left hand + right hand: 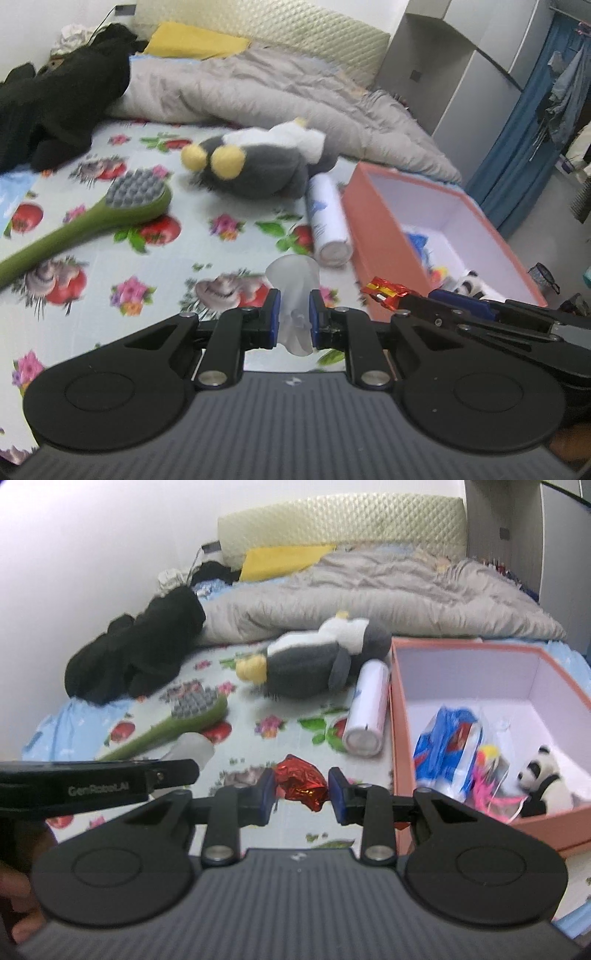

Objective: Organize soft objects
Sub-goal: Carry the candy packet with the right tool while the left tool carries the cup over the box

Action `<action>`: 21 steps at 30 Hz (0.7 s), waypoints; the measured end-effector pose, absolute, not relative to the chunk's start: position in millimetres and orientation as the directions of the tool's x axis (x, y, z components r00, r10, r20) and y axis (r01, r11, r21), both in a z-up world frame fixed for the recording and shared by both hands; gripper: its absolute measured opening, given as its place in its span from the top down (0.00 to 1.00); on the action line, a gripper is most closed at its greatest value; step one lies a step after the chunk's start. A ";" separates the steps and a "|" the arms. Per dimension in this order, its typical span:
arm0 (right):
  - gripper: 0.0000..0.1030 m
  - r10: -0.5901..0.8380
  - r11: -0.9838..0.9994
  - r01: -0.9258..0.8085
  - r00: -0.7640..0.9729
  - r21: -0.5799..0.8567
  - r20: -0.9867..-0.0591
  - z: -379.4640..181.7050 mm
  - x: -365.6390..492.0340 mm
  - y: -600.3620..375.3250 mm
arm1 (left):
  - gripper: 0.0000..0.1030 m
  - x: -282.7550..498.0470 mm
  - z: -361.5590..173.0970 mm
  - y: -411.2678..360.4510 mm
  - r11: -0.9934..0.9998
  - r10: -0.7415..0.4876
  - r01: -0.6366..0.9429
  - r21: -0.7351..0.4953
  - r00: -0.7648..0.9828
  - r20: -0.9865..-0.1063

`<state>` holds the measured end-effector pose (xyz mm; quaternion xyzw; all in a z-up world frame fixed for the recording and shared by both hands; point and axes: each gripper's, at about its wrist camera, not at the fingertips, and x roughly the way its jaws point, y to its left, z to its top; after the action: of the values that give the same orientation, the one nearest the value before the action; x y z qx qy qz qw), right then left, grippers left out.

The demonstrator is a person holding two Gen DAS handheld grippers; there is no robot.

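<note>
right tongs (301, 788) clamped on a crumpled red foil wrapper (301, 781), up off the bed | left tongs (192, 766) alongside at left, gripping a frosted white piece (192, 747) | pink box (400, 716) at right: toy panda (541, 779), blue packet (448, 746) inside | grey plush penguin (314, 661) lying behind the white can (367, 709)

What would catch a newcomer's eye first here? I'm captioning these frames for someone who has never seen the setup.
Probably the two loaded claws: the left claw pinches a frosted translucent toy, and the right claw grips a crinkled red foil wrapper. Next, the grey penguin plush lying mid-bed on the floral sheet, and the pink box to the right, with a small panda toy inside.
</note>
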<state>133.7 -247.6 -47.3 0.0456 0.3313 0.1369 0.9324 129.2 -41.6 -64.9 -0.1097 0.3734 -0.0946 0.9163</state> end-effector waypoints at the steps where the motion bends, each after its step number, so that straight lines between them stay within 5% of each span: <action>1: 0.66 0.284 0.959 -0.224 0.749 0.174 -0.598 -41.7 134.2 -250.4 | 0.81 130.8 -58.8 -45.2 0.958 -0.258 0.096 -0.272 0.706 -0.660; 21: 0.66 0.225 0.973 -0.168 0.841 0.158 -0.492 28.0 154.6 -325.0 | 0.81 172.5 40.4 -130.2 0.937 -0.338 0.220 -0.269 0.758 -0.558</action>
<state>154.6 -325.0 28.0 0.0545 0.2624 0.1024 0.9580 172.5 -130.2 40.4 -0.0940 0.3143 -0.1498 0.9327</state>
